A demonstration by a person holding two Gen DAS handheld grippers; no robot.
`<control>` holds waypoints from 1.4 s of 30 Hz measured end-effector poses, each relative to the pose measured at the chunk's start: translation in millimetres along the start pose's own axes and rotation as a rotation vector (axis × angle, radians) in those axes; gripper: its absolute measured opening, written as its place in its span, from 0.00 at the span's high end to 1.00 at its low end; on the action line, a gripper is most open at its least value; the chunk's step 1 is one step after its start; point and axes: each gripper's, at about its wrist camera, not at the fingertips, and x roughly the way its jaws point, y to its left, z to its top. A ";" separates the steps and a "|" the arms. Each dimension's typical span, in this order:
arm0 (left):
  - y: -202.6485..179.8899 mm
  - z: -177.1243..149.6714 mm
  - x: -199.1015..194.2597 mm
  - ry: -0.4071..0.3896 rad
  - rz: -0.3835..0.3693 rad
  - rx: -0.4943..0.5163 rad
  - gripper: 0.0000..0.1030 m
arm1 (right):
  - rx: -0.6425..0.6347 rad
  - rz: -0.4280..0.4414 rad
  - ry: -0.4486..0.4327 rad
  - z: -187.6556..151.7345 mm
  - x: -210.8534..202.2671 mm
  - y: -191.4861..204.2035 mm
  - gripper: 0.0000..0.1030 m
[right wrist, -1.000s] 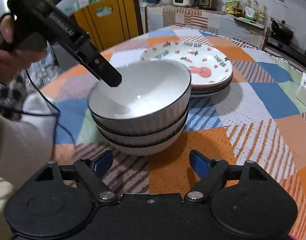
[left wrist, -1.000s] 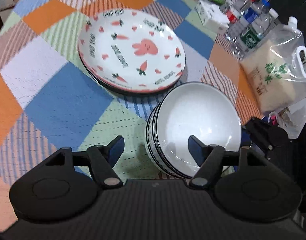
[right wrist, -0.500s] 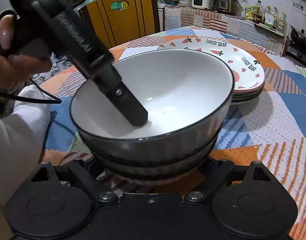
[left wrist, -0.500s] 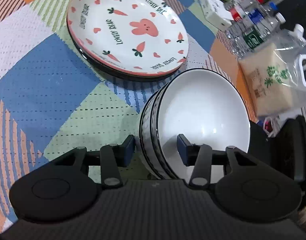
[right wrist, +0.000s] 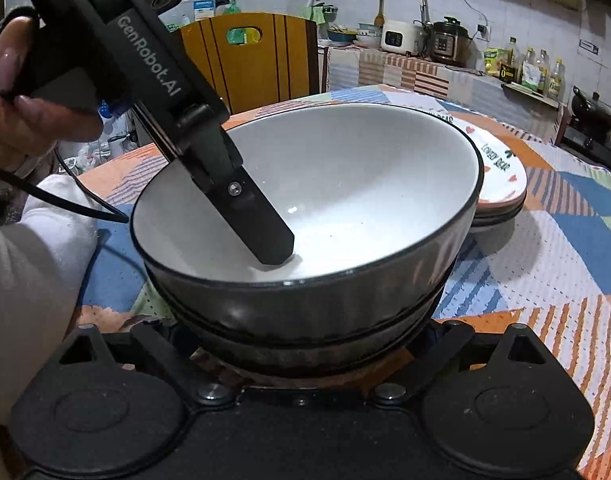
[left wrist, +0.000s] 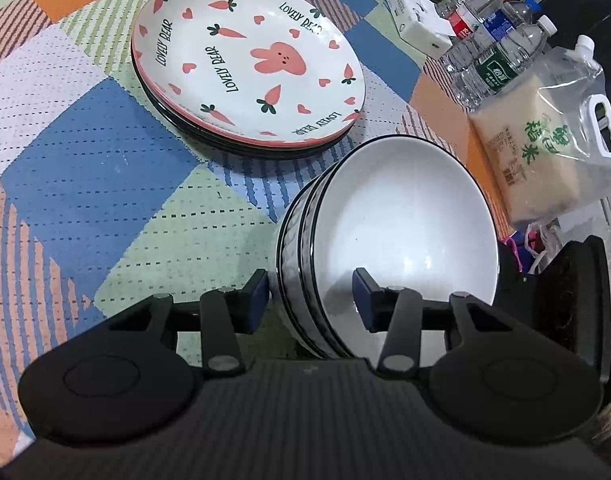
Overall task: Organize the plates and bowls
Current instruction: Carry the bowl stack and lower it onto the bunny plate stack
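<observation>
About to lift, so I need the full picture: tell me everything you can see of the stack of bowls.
The stack of bowls is three nested bowls, ceramic by the look: glossy white inside, ribbed outside, dark rims. It stands on the checked tablecloth beside the plate stack. The left claw grips its wall, one finger inside, one outside. The right claw straddles its base, open.
</observation>
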 end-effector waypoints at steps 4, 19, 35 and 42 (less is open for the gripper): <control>-4.7 6.6 -16.2 -0.019 -0.011 0.006 0.57 | 0.013 -0.001 -0.030 8.9 -12.0 -0.7 0.04; -25.6 79.2 -75.9 -0.098 0.049 0.046 0.57 | 0.021 -0.037 -0.144 77.5 -23.9 -25.4 0.04; -10.5 135.5 -55.8 -0.164 0.086 0.059 0.55 | 0.034 -0.092 -0.098 110.3 14.2 -61.5 0.04; 6.9 150.3 -31.4 -0.166 0.090 0.043 0.55 | 0.051 -0.084 -0.088 105.2 34.5 -75.1 0.04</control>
